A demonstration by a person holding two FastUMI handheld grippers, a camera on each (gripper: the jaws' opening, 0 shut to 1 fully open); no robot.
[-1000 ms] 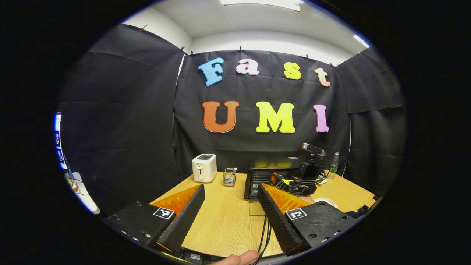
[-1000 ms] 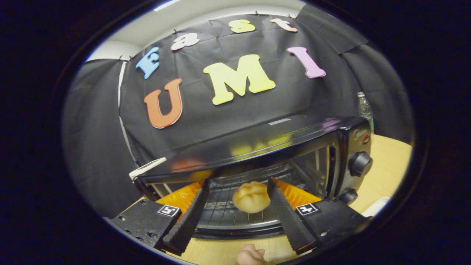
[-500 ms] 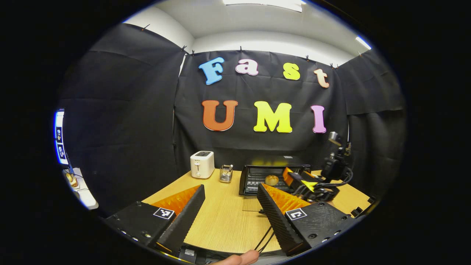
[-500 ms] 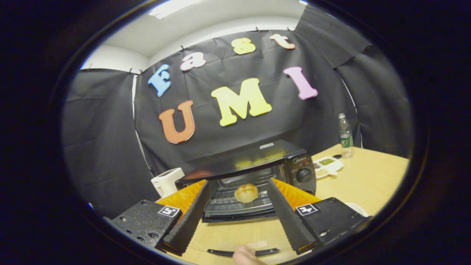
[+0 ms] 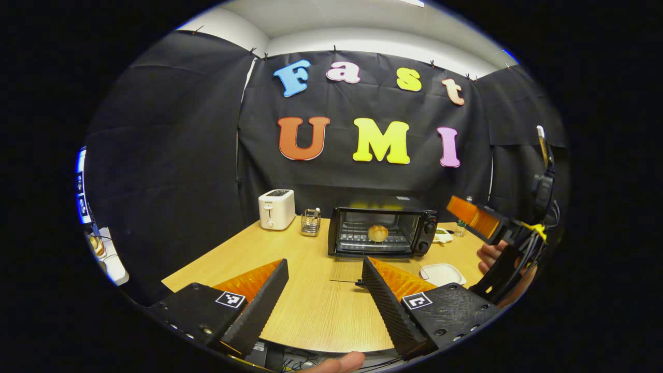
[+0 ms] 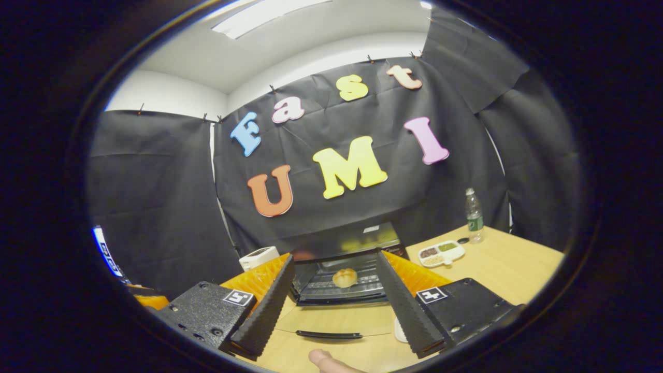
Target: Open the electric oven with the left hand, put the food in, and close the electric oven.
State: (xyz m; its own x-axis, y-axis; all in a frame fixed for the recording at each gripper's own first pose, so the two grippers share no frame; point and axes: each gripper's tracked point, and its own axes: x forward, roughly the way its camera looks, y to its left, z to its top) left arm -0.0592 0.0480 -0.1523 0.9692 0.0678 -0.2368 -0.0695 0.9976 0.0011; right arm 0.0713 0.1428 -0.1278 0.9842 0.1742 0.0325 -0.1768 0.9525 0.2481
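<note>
Sitting on the rack inside the open electric oven (image 5: pixel 382 239), the bun (image 5: pixel 377 233) lies untouched; left gripper (image 5: pixel 323 290) and right gripper (image 6: pixel 334 292) hover before it, both released.

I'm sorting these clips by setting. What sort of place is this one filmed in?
Probably a staged kitchen corner in a recording booth, not a real home: a toaster oven with a bun inside and a white toaster stand on a wooden table, with black cloth hung as walls.
</note>
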